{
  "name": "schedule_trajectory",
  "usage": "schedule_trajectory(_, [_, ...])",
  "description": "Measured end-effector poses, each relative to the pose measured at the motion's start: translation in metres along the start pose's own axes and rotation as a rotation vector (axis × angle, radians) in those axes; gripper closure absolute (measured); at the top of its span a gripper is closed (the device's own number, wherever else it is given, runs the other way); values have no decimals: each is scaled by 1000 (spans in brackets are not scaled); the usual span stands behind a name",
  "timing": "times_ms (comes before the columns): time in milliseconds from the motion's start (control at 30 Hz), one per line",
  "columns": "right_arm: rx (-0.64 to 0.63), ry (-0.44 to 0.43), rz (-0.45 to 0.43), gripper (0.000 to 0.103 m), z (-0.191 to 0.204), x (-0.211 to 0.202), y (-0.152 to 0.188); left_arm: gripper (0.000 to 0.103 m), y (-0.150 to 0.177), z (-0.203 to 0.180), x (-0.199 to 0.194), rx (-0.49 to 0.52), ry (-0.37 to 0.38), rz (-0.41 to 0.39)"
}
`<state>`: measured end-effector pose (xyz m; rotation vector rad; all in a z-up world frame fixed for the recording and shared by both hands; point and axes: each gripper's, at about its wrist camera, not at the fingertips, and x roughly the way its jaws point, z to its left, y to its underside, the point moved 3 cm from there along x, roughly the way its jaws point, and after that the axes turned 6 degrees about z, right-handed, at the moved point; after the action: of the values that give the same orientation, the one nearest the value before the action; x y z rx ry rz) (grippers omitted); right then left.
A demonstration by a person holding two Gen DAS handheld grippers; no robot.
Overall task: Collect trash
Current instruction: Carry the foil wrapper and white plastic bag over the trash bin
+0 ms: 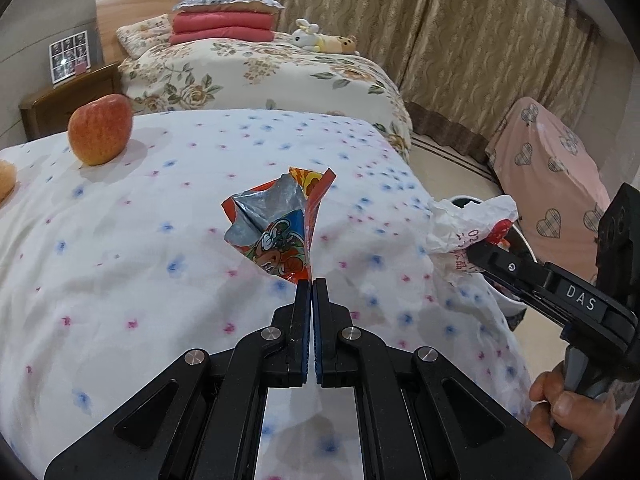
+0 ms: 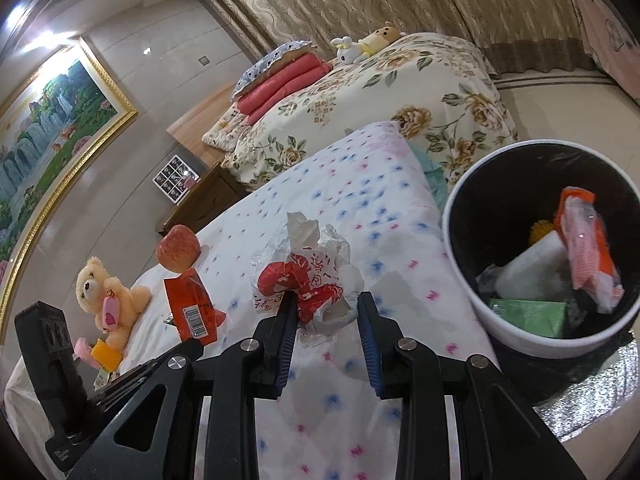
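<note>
My left gripper (image 1: 311, 282) is shut on the bottom edge of an orange snack wrapper (image 1: 280, 226) with a silver lining, held above the flowered sheet (image 1: 160, 264). The same wrapper (image 2: 192, 304) shows in the right wrist view. My right gripper (image 2: 326, 300) is open, with a crumpled white-and-red paper wrapper (image 2: 308, 272) between its fingers, touching the left finger. In the left wrist view that paper wrapper (image 1: 468, 224) hangs at the right gripper's tip (image 1: 478, 250). A white trash bin (image 2: 472, 292) with a black liner holds several pieces of trash, right of the bed.
An apple (image 1: 100, 130) sits on the sheet at the far left. A teddy bear (image 2: 106, 296) and small toys lie near the bed's end. A second bed (image 1: 260, 68) with a floral cover stands behind. A pink covered item (image 1: 548, 168) stands to the right.
</note>
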<state>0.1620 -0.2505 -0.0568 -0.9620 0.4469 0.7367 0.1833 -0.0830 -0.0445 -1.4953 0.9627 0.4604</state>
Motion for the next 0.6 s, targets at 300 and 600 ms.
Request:
schedule_trajectory(300, [24,15,-25,72,-18,-17,1,102,1,-27,0,61,26,4])
schedule_trajectory(600, [56,28,-45,72,-34,-32,6,102,6,-54,-1,111,59,8])
